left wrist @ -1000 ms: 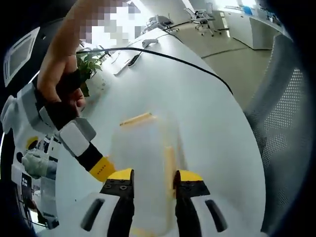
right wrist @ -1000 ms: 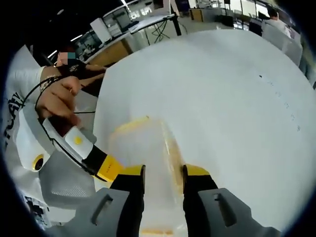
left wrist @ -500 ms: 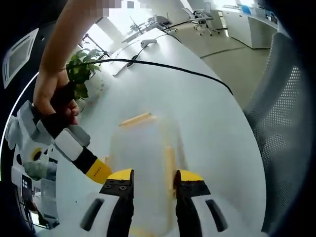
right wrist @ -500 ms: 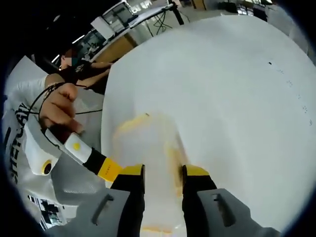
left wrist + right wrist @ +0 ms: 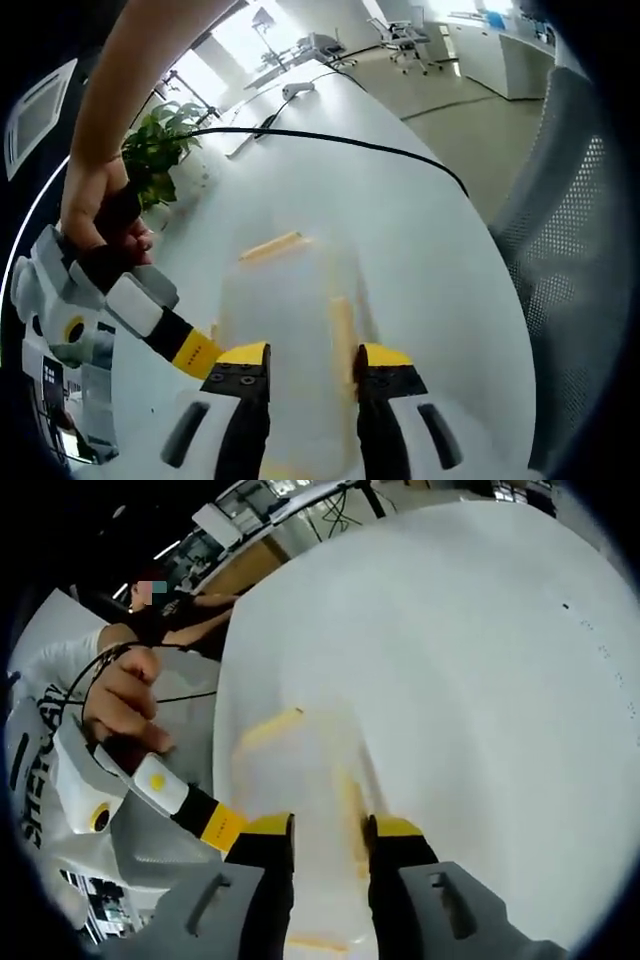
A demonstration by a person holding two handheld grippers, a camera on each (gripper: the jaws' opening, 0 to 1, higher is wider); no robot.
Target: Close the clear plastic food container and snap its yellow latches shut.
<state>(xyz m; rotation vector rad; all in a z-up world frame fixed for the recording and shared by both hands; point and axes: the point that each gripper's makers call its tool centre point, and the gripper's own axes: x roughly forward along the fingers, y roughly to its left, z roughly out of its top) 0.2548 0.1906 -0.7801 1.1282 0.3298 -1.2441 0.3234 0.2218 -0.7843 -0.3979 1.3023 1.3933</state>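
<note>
The clear plastic container (image 5: 285, 330) lies lengthwise between my left gripper's (image 5: 310, 368) yellow-tipped jaws, which are closed on it. One yellow latch (image 5: 274, 243) shows at its far end and another (image 5: 343, 335) runs along its right side. The second gripper (image 5: 150, 310), held by a hand (image 5: 95, 215), meets the container's left side. In the right gripper view the same container (image 5: 300, 810) sits between the right gripper's (image 5: 320, 835) jaws, also closed on it. Its far latch (image 5: 268, 724) and side latch (image 5: 352, 810) are visible there. The other gripper (image 5: 175, 795) comes in from the left.
A white table (image 5: 400, 230) lies under the container, with a black cable (image 5: 330, 138) across it and a potted plant (image 5: 155, 155) at its far left. A mesh chair (image 5: 575, 250) stands to the right. A person's body (image 5: 50, 740) is at the left, beside the table (image 5: 480, 660).
Both views shifted a little while the container stayed fixed between the jaws. In the left gripper view the hand with the other gripper slid lower and further left.
</note>
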